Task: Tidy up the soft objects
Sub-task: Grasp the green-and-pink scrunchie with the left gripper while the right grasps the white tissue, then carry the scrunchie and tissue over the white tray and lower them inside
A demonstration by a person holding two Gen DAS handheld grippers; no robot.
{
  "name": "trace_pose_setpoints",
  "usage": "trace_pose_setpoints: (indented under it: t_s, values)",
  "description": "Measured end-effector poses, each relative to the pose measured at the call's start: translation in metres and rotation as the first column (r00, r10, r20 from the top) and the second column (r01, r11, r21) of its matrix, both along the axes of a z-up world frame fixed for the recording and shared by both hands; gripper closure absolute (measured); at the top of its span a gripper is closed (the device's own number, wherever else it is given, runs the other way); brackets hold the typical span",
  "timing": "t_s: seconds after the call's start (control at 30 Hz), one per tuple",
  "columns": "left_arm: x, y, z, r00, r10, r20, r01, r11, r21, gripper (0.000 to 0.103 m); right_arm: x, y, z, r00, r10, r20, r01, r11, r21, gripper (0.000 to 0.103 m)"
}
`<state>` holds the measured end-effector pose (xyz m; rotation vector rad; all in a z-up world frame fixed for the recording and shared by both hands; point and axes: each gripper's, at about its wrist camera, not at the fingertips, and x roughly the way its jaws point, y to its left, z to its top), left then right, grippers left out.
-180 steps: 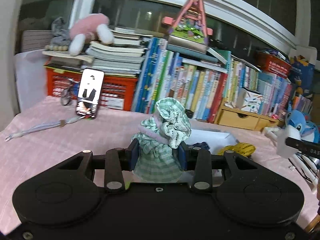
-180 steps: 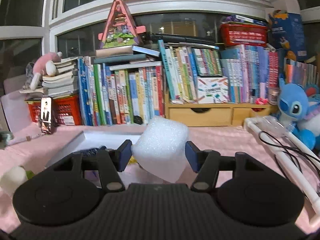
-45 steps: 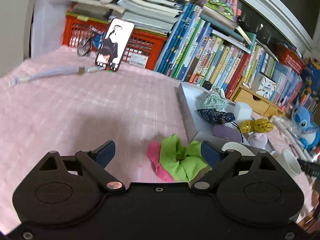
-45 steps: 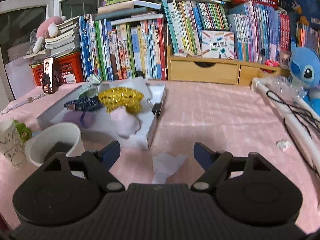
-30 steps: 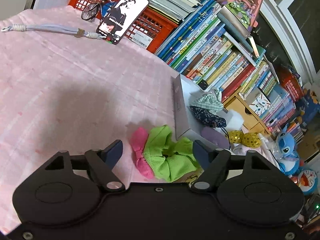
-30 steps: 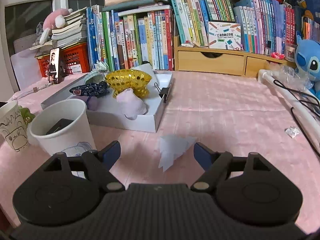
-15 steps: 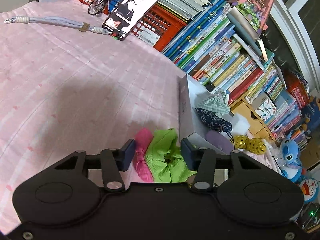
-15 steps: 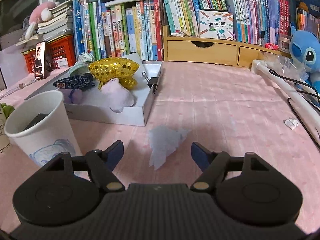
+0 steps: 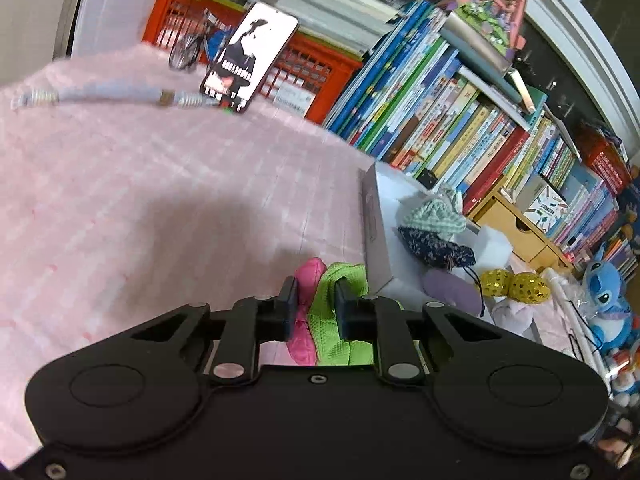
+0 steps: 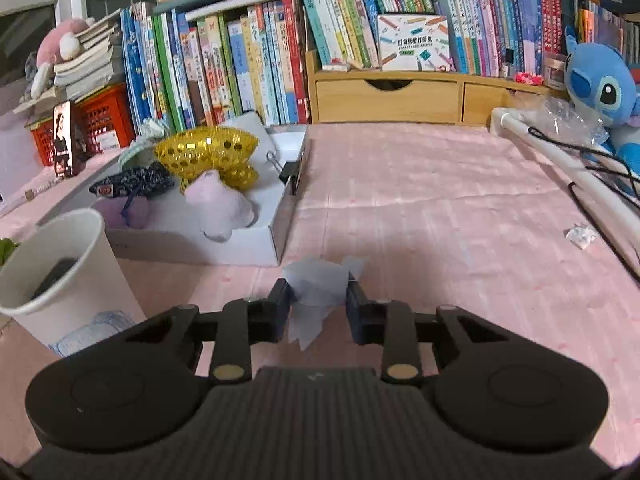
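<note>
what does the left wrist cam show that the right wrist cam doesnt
Only the left wrist view: the left gripper, its jaws closing on the pink and green scrunchies, and the small toy bicycle.

Only the right wrist view: the right gripper shut on a pale tissue, a white paper cup and a black binder clip.

Both: the white box of soft items, the gold sequin piece, the phone and the blue plush toy.
</note>
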<state>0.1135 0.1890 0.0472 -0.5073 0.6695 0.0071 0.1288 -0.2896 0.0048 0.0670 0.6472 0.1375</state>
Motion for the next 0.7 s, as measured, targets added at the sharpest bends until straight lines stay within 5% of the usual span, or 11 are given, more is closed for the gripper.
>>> trace_pose_setpoints:
  t_s: [0.7]
  values:
    - [0.055,-0.046,0.08,0.992,-0.118,0.049,0.114,0.991,0.075,0.085,0.028,0.028,0.069,0.992,0.114,0.058,-0.115,0.993,0.029,0.069]
